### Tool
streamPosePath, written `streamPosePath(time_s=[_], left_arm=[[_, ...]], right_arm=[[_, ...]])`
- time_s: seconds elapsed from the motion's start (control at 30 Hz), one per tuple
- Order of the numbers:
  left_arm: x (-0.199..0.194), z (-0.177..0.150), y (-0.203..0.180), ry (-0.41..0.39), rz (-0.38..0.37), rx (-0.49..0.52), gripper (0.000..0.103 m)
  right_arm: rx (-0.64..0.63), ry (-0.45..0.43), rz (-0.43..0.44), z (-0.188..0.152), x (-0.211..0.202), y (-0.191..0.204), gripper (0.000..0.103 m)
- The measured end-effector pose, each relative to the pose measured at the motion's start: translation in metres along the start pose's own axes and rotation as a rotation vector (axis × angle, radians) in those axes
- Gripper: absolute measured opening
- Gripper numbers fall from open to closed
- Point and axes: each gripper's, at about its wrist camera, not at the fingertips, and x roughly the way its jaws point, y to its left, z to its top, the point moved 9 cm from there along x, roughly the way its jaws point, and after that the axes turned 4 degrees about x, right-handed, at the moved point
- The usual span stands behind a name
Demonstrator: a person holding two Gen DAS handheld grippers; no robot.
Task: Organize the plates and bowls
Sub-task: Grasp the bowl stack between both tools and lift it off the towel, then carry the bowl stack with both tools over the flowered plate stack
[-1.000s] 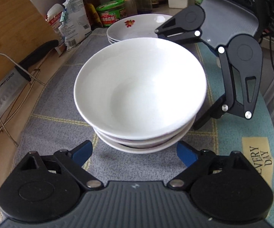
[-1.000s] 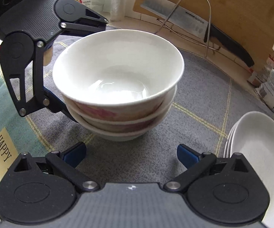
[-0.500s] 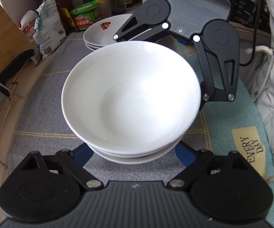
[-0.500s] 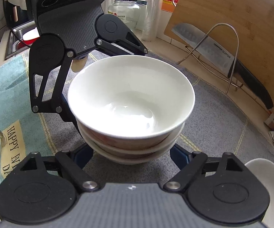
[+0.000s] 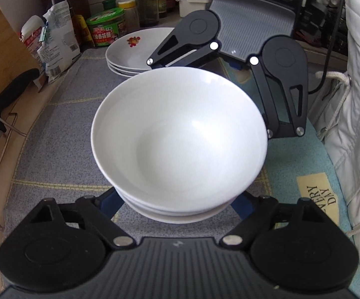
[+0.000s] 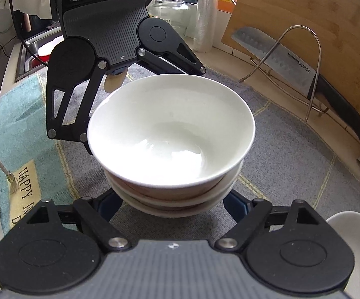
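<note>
Glossy glazed bowls (image 5: 180,134), woven cloth mat (image 5: 62,124), seemingly wooden board (image 6: 304,25)

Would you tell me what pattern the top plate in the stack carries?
The top plate is white with a small red floral motif, clearest in the left wrist view.

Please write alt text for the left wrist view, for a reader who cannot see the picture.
A stack of white ceramic bowls sits on a grey checked cloth mat, between the spread blue-tipped fingers of the left gripper, with the black right gripper facing it from the far side. Behind, a stack of white plates with a flower print stands before jars and bottles.
</note>
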Motion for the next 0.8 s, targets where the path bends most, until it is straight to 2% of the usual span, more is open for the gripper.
streamPosePath(time_s=[0.2, 0.33, 0.8], left_arm=[[0.0011, 0.0018, 0.0002, -0.017, -0.033, 0.046, 0.089], [0.0018, 0.0014, 0.0015, -0.027, -0.048, 0.056, 0.089], [0.0019, 0.0005, 0.0015, -0.042, -0.035, 0.053, 0.09]], right_arm=[[-0.057, 0.032, -0.028, 0.0053, -0.0002, 0.0038, 0.091], [-0.05, 0.043, -0.031, 0.0066, 0.001, 0.0032, 0.091], [-0.045, 0.049, -0.035, 0.0057, 0.0004, 0.0041, 0.09]])
